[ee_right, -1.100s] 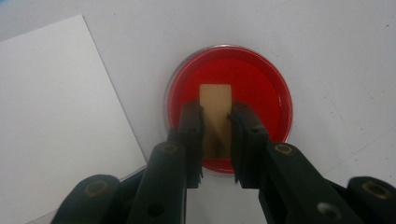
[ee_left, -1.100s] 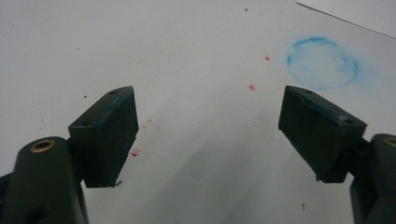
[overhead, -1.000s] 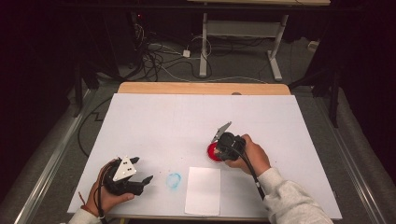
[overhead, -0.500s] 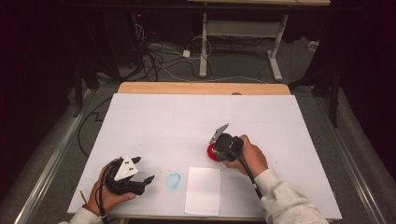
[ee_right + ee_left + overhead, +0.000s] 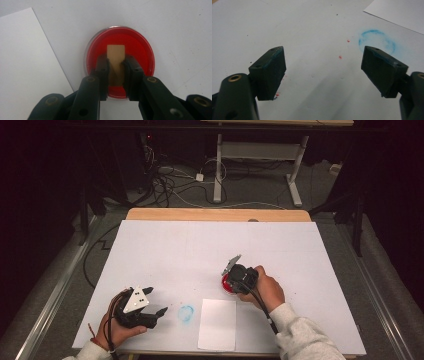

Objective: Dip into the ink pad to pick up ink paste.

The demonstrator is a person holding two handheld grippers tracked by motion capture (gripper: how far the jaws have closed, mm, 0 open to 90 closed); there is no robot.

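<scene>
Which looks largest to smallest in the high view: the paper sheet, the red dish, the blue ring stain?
1. Paper sheet, clearly largest.
2. Red dish, partly hidden by the right gripper, so unsure.
3. Blue ring stain, about the dish's size.

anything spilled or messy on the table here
Yes. A smudged blue ring stains the white table just left of the paper sheet, and small red specks dot the surface near the open left hand-held gripper, whose pads carry blue smears. The red dish itself looks contained.
</scene>
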